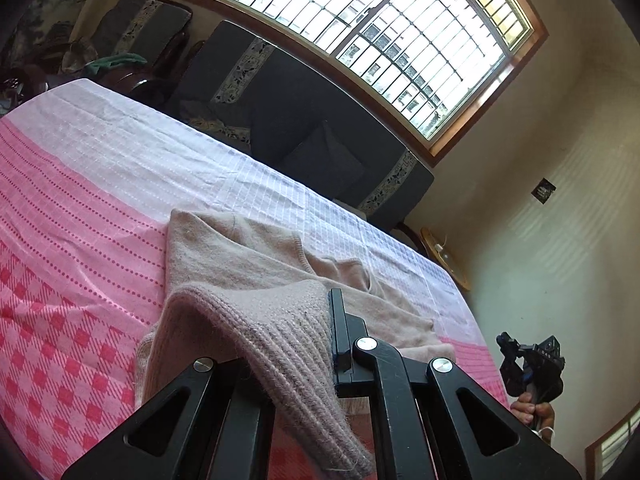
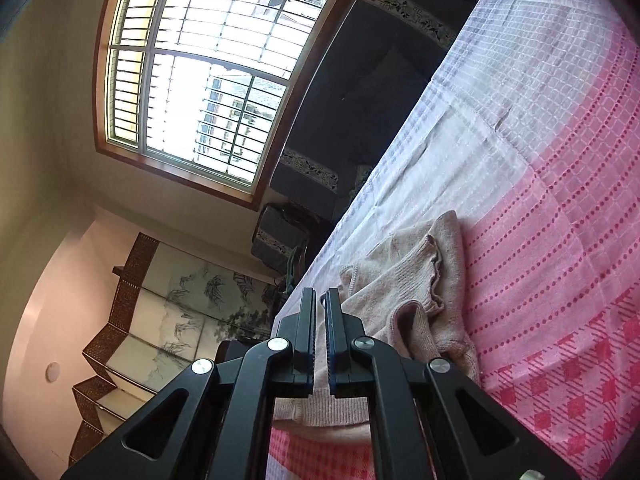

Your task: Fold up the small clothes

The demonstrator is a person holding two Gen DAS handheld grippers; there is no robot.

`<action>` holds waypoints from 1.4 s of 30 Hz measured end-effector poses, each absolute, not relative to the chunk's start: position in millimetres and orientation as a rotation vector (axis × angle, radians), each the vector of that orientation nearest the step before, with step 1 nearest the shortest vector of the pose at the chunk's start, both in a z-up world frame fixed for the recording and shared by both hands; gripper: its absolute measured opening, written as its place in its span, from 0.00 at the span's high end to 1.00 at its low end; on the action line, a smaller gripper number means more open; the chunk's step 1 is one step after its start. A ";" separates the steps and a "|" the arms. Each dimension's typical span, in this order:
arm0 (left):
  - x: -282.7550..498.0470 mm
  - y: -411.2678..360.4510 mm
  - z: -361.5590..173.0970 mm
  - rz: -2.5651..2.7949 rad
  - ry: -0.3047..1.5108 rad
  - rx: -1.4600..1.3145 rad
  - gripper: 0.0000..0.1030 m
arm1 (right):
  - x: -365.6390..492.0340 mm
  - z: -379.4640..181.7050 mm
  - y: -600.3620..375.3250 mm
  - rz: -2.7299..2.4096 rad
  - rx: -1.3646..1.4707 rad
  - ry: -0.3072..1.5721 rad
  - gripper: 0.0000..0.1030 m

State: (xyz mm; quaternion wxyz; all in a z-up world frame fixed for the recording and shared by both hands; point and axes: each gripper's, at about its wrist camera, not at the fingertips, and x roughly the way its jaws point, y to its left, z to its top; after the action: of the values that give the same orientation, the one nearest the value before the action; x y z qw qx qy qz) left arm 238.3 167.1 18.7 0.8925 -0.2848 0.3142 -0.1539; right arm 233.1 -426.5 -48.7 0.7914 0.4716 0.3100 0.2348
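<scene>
The left gripper (image 1: pixel 320 320) holds the sweater (image 1: pixel 248 264) by its ribbed hem, mid-fold on the bench (image 1: pixel 80 184). The right gripper (image 2: pixel 320 300), jaws narrow and empty, probably needs the opposite hem corner next.

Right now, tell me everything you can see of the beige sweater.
The sweater is a soft, fuzzy beige-pink knit with a ribbed hem and ribbed, frilly cuff. It lies rumpled and partly folded on the pink and white bedcover. The left gripper has its ribbed hem pinched and lifted, the knit draping over one finger. The right gripper hovers over the sweater's near edge, jaws almost closed with a thin gap, holding nothing.
</scene>
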 end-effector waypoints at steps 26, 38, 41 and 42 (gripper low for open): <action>235.4 172.1 -1.3 -0.294 0.694 -0.579 0.96 | 246.3 -87.3 -376.7 0.496 0.729 0.967 0.47; 236.5 174.7 -8.7 -0.277 0.714 -0.606 0.96 | 243.1 -76.2 -365.0 0.465 0.573 0.975 0.49; 235.4 174.4 -9.4 -0.276 0.715 -0.600 0.96 | 240.7 -70.9 -376.9 0.520 0.660 0.944 0.48; 235.2 173.9 -9.7 -0.275 0.717 -0.595 0.96 | 241.6 -71.4 -376.6 0.530 0.669 0.954 0.48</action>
State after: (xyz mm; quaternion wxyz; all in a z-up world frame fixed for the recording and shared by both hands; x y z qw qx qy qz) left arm 235.2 173.9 -9.7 0.8843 -0.2860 0.3446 -0.1320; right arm 241.6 -376.6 -71.4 0.8021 0.3120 0.4452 0.2471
